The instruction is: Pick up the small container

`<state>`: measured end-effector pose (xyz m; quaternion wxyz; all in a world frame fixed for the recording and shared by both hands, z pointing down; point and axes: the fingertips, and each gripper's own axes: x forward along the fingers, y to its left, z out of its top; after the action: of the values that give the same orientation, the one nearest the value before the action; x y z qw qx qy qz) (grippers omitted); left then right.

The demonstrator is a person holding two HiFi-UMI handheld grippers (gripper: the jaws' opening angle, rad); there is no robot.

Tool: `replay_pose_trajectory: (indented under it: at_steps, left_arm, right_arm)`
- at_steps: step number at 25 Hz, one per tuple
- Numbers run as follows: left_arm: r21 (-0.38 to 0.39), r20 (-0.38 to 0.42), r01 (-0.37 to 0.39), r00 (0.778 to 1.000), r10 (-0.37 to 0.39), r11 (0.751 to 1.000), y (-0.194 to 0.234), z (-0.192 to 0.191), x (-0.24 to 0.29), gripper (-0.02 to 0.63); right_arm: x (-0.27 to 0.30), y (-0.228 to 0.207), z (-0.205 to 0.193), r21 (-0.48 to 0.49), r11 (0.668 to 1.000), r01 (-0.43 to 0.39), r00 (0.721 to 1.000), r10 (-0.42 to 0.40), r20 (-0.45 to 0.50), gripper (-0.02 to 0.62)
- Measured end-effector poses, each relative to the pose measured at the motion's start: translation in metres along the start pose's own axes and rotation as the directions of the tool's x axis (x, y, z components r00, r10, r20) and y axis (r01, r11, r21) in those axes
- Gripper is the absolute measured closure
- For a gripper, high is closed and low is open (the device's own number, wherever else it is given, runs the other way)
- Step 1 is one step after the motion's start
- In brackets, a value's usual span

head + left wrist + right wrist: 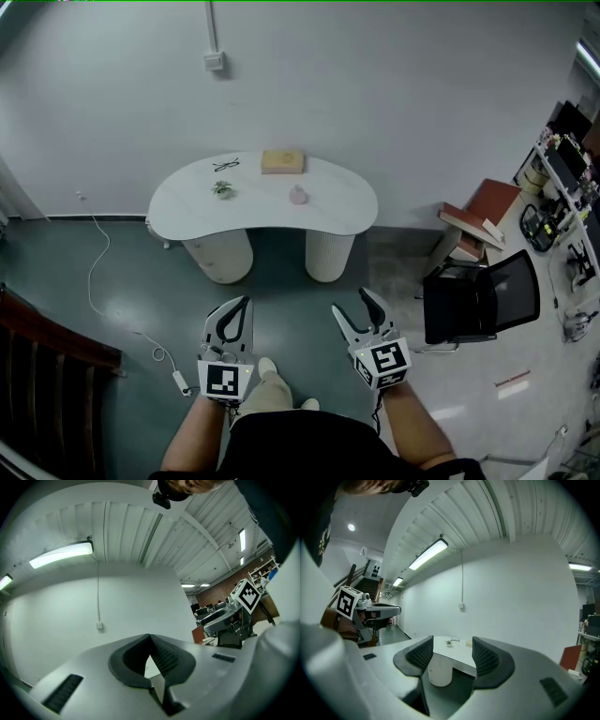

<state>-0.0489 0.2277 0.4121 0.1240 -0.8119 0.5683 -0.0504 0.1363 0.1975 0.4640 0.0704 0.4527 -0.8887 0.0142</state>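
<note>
Distance explains your empty grip: the small container (pixel 298 195) sits on the desk (pixel 180 202) well ahead; left gripper (pixel 239 307) fingers are pressed together, right gripper (pixel 351 303) fingers spread apart.

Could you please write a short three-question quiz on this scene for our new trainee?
1. True or false: the left tool's jaws meet at their tips.
2. Fill in: the right tool's jaws stand ____, with nothing between them.
3. On the white table, which thing lies between the pink small container and the wall? A) tan box B) black chair C) floor cable
Key: 1 true; 2 apart; 3 A.
</note>
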Motion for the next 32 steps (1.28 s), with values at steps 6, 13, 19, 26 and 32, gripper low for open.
replay_pose_trajectory:
  at_steps: [6, 13, 19, 26, 32]
  left_arm:
    - [0.048, -0.006, 0.018, 1.000, -0.018, 0.999, 0.015, -0.013, 0.032, 0.603]
    - [-0.051, 0.003, 0.004, 1.000, -0.004, 0.999, 0.064, -0.032, 0.088, 0.603]
    - [-0.058, -0.010, 0.022, 1.000, -0.022, 0.998, 0.101, -0.051, 0.135, 0.603]
    - [-0.058, -0.042, 0.056, 0.997, -0.058, 0.997, 0.143, -0.075, 0.178, 0.603]
    - [-0.004, 0.005, 0.101, 0.995, -0.101, 0.995, 0.175, -0.071, 0.210, 0.603]
  right_arm:
    - [0.034, -0.006, 0.001, -0.007, 1.000, 0.003, 1.000, -0.003, -0.010, 0.341]
    - [0.100, -0.012, 0.011, -0.012, 1.000, -0.022, 1.000, 0.022, -0.001, 0.341]
    - [0.161, -0.019, 0.016, -0.020, 0.999, -0.036, 0.999, 0.036, -0.020, 0.341]
    - [0.222, -0.034, 0.021, -0.005, 1.000, 0.001, 0.999, -0.001, -0.033, 0.341]
    - [0.263, -0.038, 0.037, 0.003, 0.999, 0.036, 0.999, -0.036, -0.012, 0.341]
